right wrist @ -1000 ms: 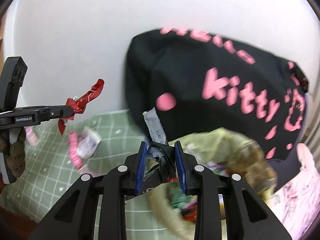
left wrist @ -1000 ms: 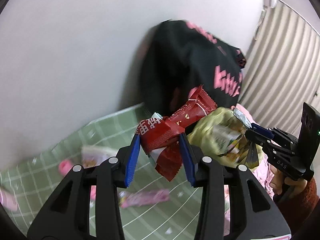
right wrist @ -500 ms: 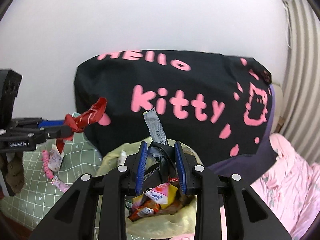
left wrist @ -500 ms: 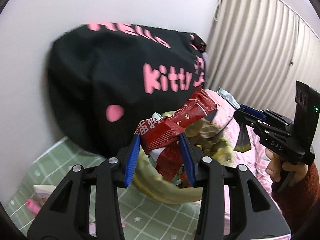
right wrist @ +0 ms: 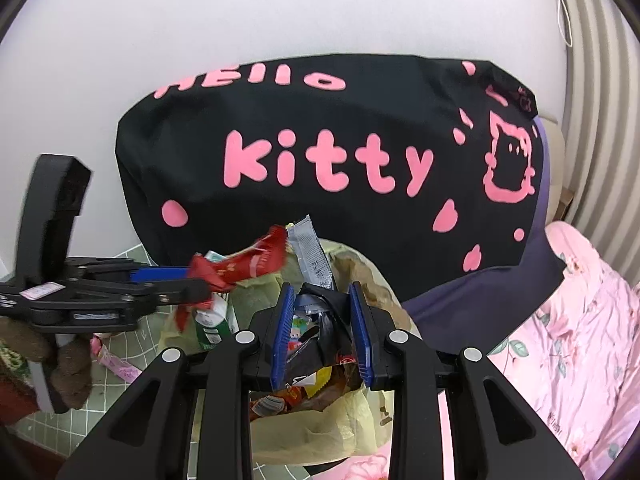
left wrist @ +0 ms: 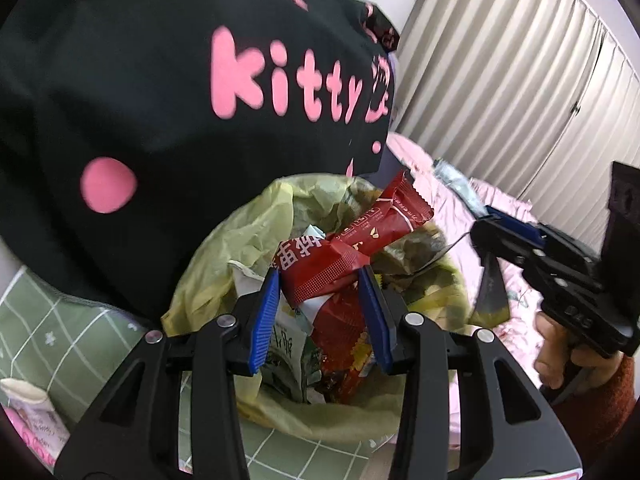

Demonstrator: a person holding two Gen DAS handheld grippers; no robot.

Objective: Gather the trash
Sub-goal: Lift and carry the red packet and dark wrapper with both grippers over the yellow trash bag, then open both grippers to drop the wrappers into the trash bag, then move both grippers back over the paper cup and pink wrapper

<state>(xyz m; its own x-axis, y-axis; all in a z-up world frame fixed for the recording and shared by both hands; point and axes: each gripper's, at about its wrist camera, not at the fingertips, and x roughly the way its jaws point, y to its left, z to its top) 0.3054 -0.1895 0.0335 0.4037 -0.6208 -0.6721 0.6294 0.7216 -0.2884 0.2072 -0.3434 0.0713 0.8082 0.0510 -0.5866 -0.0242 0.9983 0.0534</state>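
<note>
Two grippers hang over one yellow-green trash bag (left wrist: 224,264), which sits open at the foot of one big black cushion (right wrist: 320,128) lettered in pink. The left gripper (left wrist: 320,292) is clamped about halfway on a bunch of red snack wrappers (left wrist: 352,248) (at least two, crumpled together, with a scrap of white and green packet below them), held just above the bag's mouth. The right gripper (right wrist: 322,324), to the right of it, is likewise partly closed, pinching a crumpled black wrapper (right wrist: 328,316) together with one grey foil sachet (right wrist: 310,256) that sticks up past the pads. The bag already holds a heap of mixed wrappers; the count inside cannot be told. To the left, on the green checked cloth (left wrist: 36,320), lies one white and pink packet (left wrist: 32,420), and a pink wrapper (right wrist: 116,364) near it. A pink floral quilt (right wrist: 580,340) spreads on the right.
</note>
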